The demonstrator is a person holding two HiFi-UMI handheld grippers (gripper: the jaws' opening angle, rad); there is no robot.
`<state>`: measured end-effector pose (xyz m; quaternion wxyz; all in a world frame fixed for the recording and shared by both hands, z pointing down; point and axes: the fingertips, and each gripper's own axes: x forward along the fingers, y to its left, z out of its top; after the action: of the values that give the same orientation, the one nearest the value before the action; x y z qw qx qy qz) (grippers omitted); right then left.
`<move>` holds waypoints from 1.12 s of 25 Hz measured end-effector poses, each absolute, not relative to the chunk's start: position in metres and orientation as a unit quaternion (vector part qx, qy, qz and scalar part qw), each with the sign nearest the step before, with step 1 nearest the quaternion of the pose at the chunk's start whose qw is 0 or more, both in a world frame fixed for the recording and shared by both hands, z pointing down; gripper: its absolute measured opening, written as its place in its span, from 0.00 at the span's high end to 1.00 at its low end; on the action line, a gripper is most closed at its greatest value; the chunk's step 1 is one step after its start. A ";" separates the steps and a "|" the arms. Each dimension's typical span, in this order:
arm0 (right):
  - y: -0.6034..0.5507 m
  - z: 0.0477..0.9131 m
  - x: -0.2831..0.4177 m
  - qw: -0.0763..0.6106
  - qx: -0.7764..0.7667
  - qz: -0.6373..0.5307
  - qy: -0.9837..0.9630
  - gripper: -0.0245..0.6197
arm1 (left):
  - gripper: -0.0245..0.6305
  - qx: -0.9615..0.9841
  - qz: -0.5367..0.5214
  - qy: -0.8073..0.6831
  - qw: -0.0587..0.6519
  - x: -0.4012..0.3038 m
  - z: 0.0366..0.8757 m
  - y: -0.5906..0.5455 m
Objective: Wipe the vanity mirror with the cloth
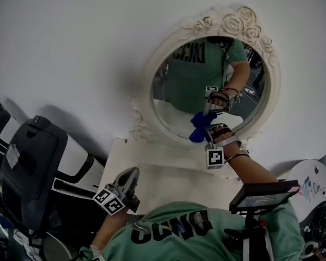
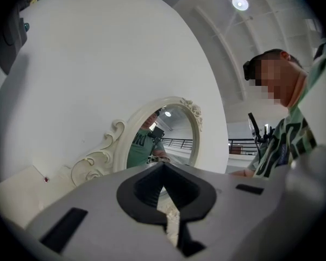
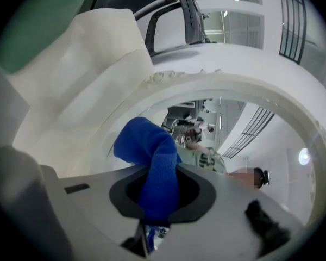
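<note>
Your shirt (image 1: 174,230) fills the bottom edge, and beyond it the bare wall (image 1: 70,48) carries the oval mirror (image 1: 176,110), its glass open up and left of the cloth, its ornate frame (image 1: 244,137) just beside your right gripper (image 1: 207,136). That gripper's jaws are clamped on the blue cloth (image 1: 198,125), whose bunched end meets the lower glass. Your left gripper (image 1: 129,177) hangs over the vanity top (image 1: 152,165), well apart from the mirror, jaws together on nothing.

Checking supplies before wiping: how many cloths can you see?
1: the blue cloth, held in the right gripper low on the mirror. The blue beyond it is its reflection; others may be out of view.
</note>
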<state>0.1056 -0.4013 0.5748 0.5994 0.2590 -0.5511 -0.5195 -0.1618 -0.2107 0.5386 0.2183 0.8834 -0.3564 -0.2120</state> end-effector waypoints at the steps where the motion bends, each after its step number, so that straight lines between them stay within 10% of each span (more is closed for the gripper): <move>1: -0.404 0.577 0.081 0.590 0.248 -0.530 -0.556 0.88 | 0.96 0.881 -0.214 -0.362 0.218 -0.169 0.539 -0.208; 14: -0.440 0.626 -0.064 0.564 0.155 -0.596 -0.550 0.88 | 0.96 0.844 -0.219 -0.443 0.211 -0.254 0.548 -0.178; 28: -0.409 0.636 0.141 0.647 0.205 -0.505 -0.533 0.88 | 0.96 0.898 -0.192 -0.332 0.217 -0.135 0.528 -0.219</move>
<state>0.1407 -0.4092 0.6361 0.6470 0.2046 -0.5330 -0.5054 -0.1351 -0.2193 0.5276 0.2173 0.8978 -0.3315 -0.1921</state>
